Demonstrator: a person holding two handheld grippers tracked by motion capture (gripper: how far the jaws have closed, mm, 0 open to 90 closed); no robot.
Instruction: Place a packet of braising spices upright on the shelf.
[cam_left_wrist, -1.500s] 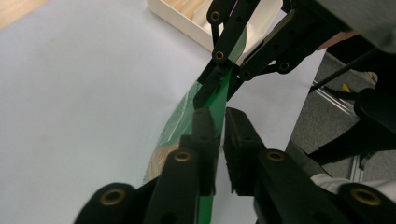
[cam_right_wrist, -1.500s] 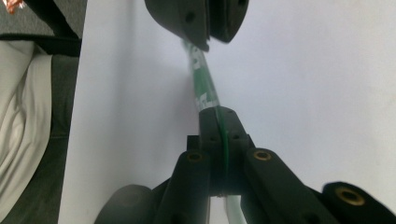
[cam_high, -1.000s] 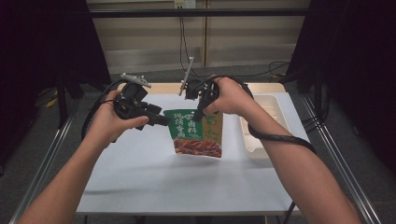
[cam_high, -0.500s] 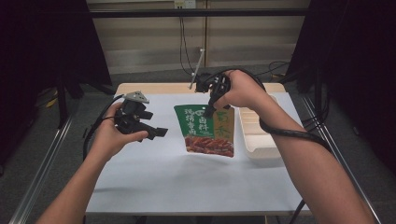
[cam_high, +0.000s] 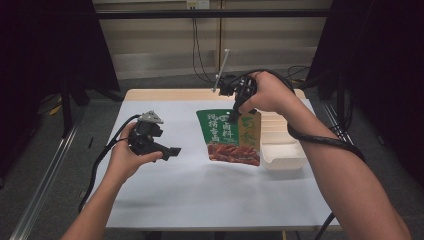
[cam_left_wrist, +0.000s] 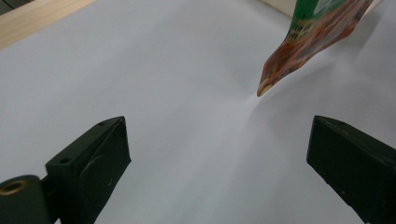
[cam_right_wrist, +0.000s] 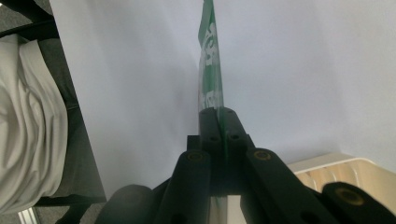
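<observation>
A green and orange snack bag (cam_high: 231, 136) with a photo of food at its bottom hangs over the middle of the white table (cam_high: 190, 195). My right gripper (cam_high: 234, 118) is shut on the bag's top edge; the right gripper view looks down the thin edge of the bag (cam_right_wrist: 210, 70) clamped between its jaws. My left gripper (cam_high: 172, 150) is held over the table to the left of the bag, apart from it, open and empty. The left gripper view has the bag's lower corner (cam_left_wrist: 299, 51) ahead and to the right of the jaws.
A white open tray (cam_high: 282, 152) sits at the table's right edge, just right of the bag, with a wooden surface (cam_high: 172, 94) along the far edge. Cables trail from both grippers. Dark stands and rails flank the table.
My left gripper let go of the bag and drew back to the left, now open. My right gripper carried the bag to the right, toward the tray.
</observation>
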